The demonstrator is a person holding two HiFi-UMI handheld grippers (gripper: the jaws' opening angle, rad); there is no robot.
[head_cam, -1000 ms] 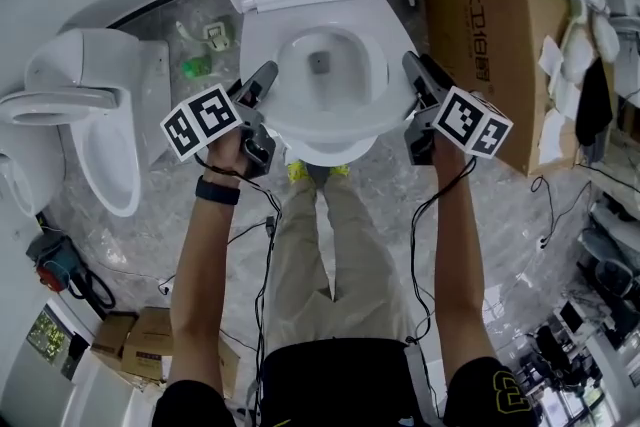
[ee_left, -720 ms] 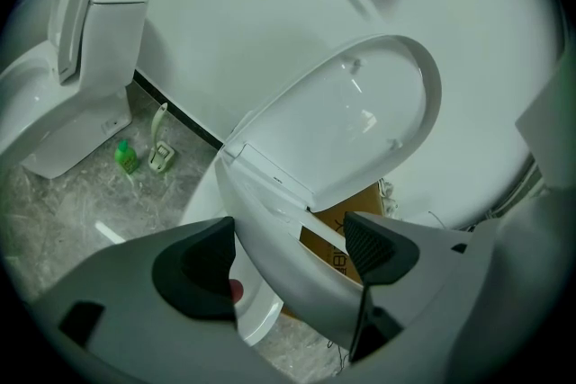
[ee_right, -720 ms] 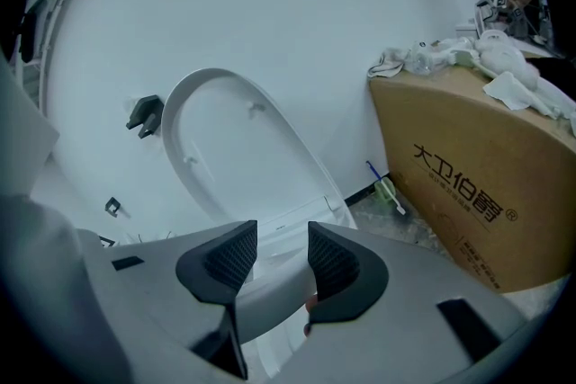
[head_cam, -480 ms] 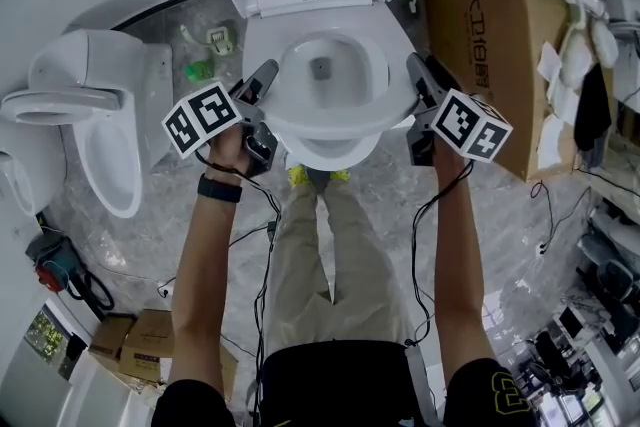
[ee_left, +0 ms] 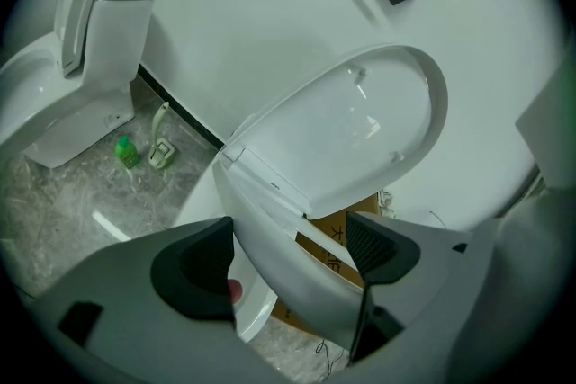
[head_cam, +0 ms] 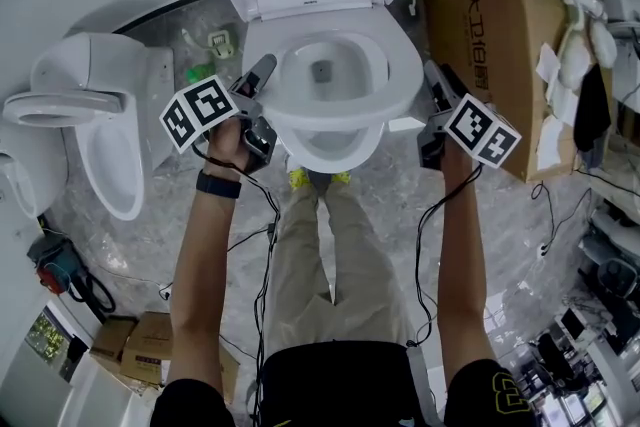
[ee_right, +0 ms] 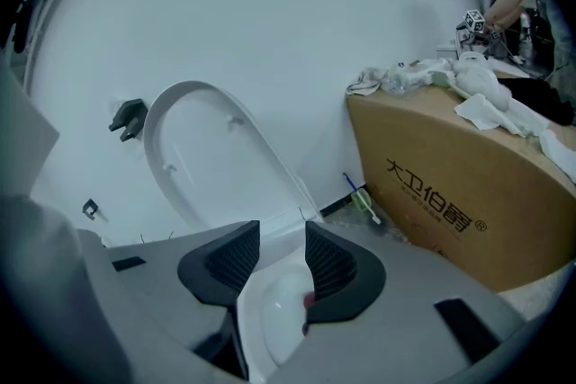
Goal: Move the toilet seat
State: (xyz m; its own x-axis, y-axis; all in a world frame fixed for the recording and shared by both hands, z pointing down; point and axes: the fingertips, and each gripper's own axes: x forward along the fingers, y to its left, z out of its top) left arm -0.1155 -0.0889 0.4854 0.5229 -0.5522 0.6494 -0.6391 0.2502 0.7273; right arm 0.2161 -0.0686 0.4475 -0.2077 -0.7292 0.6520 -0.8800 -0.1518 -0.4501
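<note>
Above the white ceramic toilet bowl [head_cam: 330, 153], the white oval plastic toilet seat [head_cam: 335, 110] sits slightly raised between both claws. The left claw [ee_left: 292, 252] clamps its near rim; the right claw [ee_right: 282, 265], its jaws just narrowed, pinches the opposite rim. Stiff, glossy and likely slippery, the hinged seat seems best gripped mid-rim, evenly.

1. My head camera looks steeply down on the toilet seat [head_cam: 400, 87].
2. The camera on my left gripper [ee_left: 290, 234], close against the seat, faces the raised lid [ee_left: 360, 130].
3. The one on my right gripper [ee_right: 281, 238] shares that lid.
</note>
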